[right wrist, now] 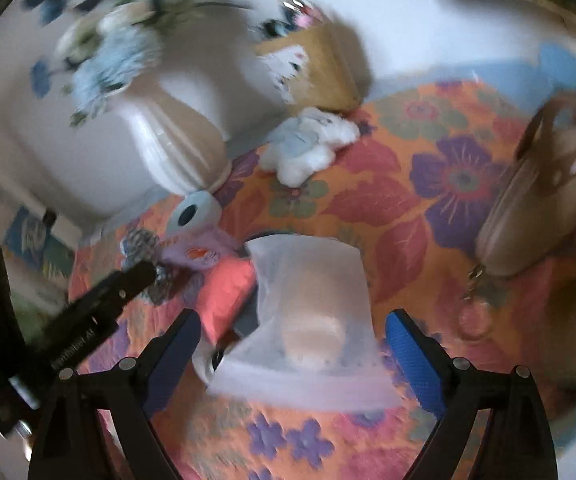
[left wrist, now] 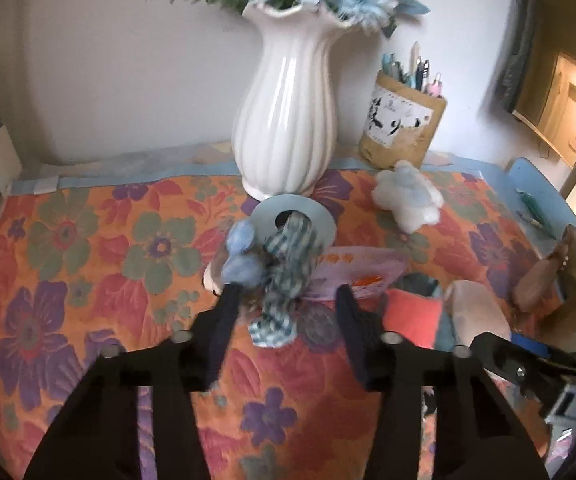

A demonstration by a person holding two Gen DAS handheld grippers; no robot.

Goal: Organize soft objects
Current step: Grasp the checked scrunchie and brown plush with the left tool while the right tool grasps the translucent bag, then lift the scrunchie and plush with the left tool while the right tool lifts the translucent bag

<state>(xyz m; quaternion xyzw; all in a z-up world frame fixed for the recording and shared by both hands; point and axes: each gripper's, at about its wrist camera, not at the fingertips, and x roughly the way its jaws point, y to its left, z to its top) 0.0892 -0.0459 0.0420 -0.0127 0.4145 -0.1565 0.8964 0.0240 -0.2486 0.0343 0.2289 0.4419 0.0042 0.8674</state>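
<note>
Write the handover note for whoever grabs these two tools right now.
Left tool: open, fingers either side of the striped blue cloth toy, not gripping it.
Right tool: open, straddling the translucent bag, not gripping it.
Things: the red cushion lies beside the bag. The white-and-blue plush lies loose near the vase.
Done: something pale shows inside the bag.
Left: the toy, cushion and plush still lie out on the floral cloth.
</note>
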